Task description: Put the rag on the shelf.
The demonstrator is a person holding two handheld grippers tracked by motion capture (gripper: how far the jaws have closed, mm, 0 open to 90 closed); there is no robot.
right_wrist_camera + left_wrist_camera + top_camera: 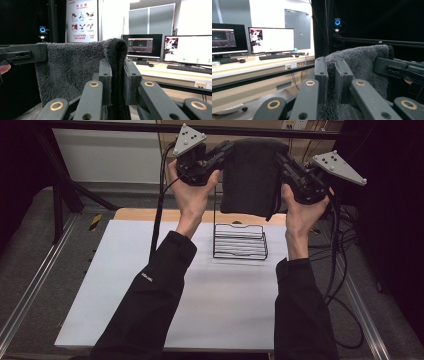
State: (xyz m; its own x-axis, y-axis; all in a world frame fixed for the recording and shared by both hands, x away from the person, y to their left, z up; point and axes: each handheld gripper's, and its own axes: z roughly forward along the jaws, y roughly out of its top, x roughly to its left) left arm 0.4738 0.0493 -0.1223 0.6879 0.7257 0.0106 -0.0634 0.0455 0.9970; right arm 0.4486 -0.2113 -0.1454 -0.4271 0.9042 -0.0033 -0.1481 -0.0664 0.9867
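towel [252,177]: dark grey, folded, hanging in the air above the worktop's far edge | left gripper [226,148]: jaws clamped on the towel's top left corner | right gripper [283,161]: jaws clamped on its top right corner | wire rack [240,240]: below the towel, near the far edge of the white worktop [125,285]

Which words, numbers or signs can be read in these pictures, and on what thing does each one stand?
Nothing can be read for certain.
Wall poster: red heading and small captions under pictures, too blurred to read.
Sleeve: small pale logo, too small to read.
Monitors: screen text too small to read.
Towel, wire rack: no text.
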